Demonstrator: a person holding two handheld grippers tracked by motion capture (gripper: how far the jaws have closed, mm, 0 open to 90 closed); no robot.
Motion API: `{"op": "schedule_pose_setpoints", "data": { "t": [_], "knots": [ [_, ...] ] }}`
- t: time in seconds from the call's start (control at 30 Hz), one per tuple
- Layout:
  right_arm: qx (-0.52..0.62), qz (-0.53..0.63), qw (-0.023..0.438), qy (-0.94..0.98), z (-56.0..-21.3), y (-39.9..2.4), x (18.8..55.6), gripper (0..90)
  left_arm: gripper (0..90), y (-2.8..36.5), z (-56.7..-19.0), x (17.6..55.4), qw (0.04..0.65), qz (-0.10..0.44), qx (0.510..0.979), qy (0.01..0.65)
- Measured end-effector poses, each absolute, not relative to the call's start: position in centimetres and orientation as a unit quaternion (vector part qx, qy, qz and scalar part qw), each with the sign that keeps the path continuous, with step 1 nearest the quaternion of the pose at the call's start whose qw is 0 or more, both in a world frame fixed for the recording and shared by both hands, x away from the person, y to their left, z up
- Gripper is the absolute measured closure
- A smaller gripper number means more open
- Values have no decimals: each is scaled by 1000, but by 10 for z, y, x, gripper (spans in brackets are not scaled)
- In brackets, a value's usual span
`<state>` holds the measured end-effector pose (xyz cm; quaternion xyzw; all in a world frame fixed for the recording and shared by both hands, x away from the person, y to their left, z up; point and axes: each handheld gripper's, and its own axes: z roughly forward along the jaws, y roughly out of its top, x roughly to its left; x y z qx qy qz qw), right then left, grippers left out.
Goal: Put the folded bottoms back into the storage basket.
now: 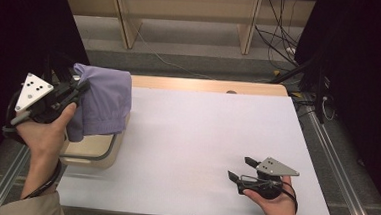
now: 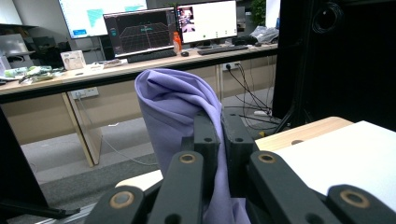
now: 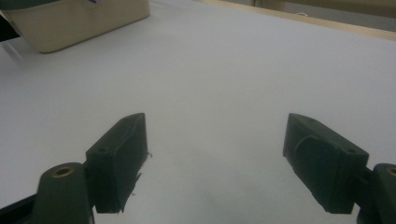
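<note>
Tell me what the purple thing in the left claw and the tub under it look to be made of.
Purple cloth: soft woven fabric, matte, judging by its loose folds and drape. Cream tub: probably smooth moulded plastic, given its rounded rim and faint sheen.

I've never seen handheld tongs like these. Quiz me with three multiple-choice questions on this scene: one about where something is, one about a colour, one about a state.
1. Where is the cloth?
A. Above the beige bin at the table's left
B. Flat at the table's centre
C. On the floor

2. What colour is the cloth?
A. Red
B. Lavender
C. Green

3. How do the right tongs stand?
A. Shut on the cloth
B. Open, holding nothing
C. Shut on the bin

Answers:
1. A, the left tongs hold the cloth over the beige bin.
2. B, its folds show lavender.
3. B, the right tongs have their jaws spread over bare table.
</note>
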<state>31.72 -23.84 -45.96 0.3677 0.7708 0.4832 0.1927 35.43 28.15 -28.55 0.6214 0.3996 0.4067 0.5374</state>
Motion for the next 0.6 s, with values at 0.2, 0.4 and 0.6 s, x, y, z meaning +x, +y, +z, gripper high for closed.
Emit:
{"op": "schedule_pose_setpoints", "data": {
  "t": [0.2, 0.4, 0.6],
  "knots": [
    [367, 484, 194, 770, -460, -239, 317, 227, 856, 282, -285, 354, 538, 407, 621, 400],
    [367, 484, 194, 770, -460, -239, 317, 227, 856, 285, -283, 352, 537, 409, 620, 401],
    [368, 483, 193, 771, -459, -238, 317, 227, 857, 286, -283, 352, 535, 411, 619, 402]
  ]
}}
